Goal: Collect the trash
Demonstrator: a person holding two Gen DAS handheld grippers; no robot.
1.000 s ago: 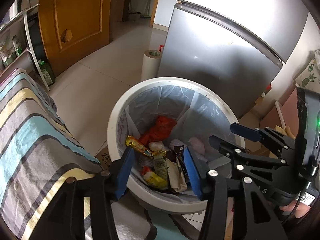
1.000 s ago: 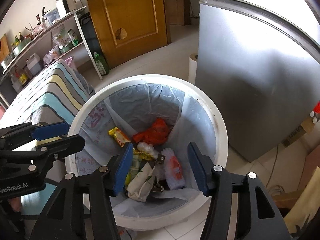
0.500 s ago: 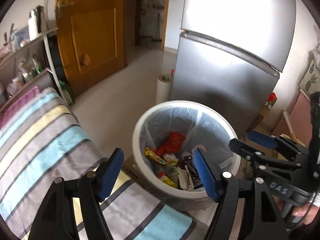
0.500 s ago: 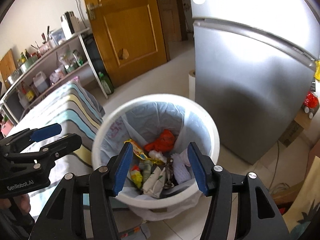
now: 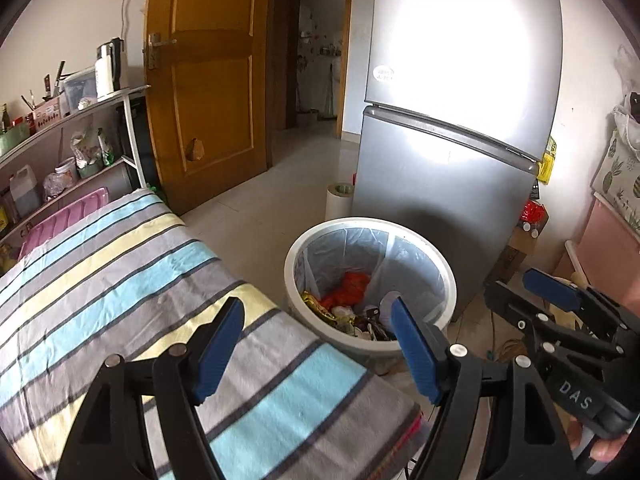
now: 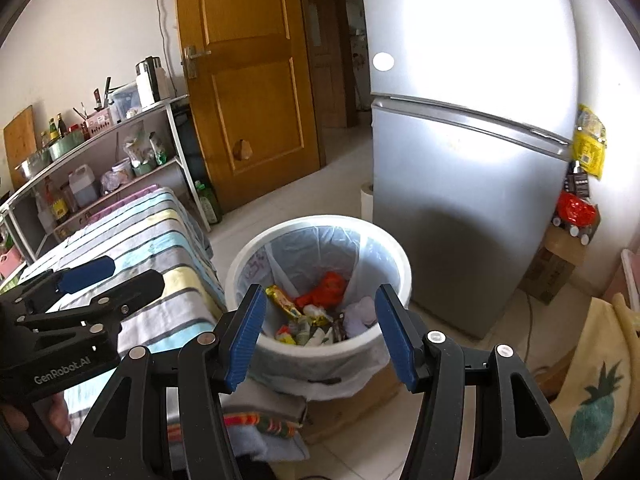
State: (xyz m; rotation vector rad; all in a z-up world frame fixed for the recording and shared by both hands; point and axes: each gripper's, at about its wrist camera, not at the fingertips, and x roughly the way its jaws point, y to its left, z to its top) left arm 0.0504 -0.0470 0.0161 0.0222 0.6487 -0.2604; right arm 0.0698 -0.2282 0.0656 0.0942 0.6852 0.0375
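Two grippers are seen with nothing between their blue pads: the left gripper (image 5: 316, 344) is spread wide, its jaws having just been opening further, and the right gripper (image 6: 320, 332) is held apart and empty as well. Just under the left one, the striped cloth (image 5: 120, 280) is laid over a table, with no loose trash made out on it. Beyond and below both pairs of jaws, the white bin (image 6: 396, 256) is found on the floor beside the cloth's edge, and the collected trash (image 6: 316, 312) is piled inside its liner: wrappers, an orange bag, a pale wad. The right gripper is judged slightly nearer the bin. Behind the bin the grey fridge (image 5: 440, 184) is seen. Against a second ago, the bin is seen smaller and farther off, the grippers having been drawn up and back from it.
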